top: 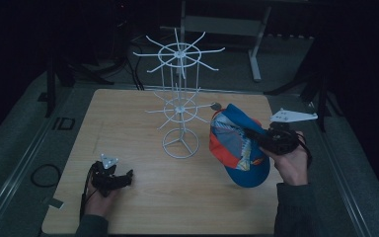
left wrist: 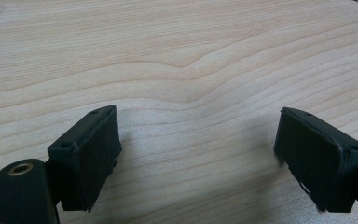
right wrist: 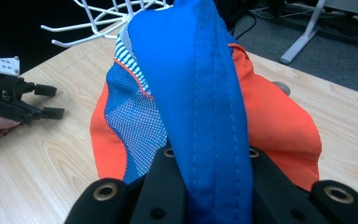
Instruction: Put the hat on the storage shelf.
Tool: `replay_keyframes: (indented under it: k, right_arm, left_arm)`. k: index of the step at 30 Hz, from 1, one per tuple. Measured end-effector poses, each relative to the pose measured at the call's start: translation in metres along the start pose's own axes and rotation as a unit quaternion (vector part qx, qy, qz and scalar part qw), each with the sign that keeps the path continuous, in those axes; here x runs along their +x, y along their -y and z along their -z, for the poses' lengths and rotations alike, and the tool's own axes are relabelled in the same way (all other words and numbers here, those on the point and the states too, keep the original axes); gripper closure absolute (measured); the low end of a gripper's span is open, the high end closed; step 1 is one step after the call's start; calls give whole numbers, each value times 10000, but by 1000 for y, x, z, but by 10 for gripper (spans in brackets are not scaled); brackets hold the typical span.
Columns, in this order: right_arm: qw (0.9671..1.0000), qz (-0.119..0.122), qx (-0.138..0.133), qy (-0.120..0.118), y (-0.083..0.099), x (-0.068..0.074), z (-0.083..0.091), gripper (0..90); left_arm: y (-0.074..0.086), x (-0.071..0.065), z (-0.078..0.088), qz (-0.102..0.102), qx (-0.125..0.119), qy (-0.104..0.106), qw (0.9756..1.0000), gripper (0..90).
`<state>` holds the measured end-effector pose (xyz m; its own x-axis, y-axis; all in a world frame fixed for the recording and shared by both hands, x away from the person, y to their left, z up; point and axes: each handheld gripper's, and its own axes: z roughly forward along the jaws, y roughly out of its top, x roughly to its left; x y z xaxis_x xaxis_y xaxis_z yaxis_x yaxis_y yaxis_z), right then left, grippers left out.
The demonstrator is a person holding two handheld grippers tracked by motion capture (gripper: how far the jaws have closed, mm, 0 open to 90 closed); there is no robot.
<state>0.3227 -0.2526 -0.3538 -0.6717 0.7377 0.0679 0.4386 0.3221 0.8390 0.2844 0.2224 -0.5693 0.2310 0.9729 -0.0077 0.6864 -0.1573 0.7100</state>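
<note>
A blue and orange cap (top: 237,145) hangs tilted above the right half of the wooden table (top: 143,207), its inside facing left. My right gripper (top: 256,136) is shut on the cap's blue brim (right wrist: 209,116), which runs up between the jaws in the right gripper view. A white wire rack (top: 180,98) with two tiers of spokes stands at the table's middle, just left of the cap. My left gripper (top: 126,177) rests low at the front left, open, with bare wood (left wrist: 191,93) between its jaws; it also appears as the far gripper (right wrist: 46,100).
The rack's round base (top: 180,145) sits close to the cap's left edge. A black cable loop (top: 44,175) lies on the floor left of the table. Metal frame legs (top: 254,49) stand behind the table.
</note>
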Motion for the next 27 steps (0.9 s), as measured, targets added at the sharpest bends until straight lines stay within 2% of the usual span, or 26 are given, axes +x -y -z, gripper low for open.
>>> replay_keyframes:
  k: [14, 27]
  right_arm:
    - [9998, 128, -171, -4, -14, 5, 12, 877]
    - [9990, 252, -355, -111, -24, 14, 22, 877]
  left_arm:
    - [0, 0, 0, 2, -2, -2, 10000, 146]
    - [0, 0, 0, -5, -1, -2, 10000, 146]
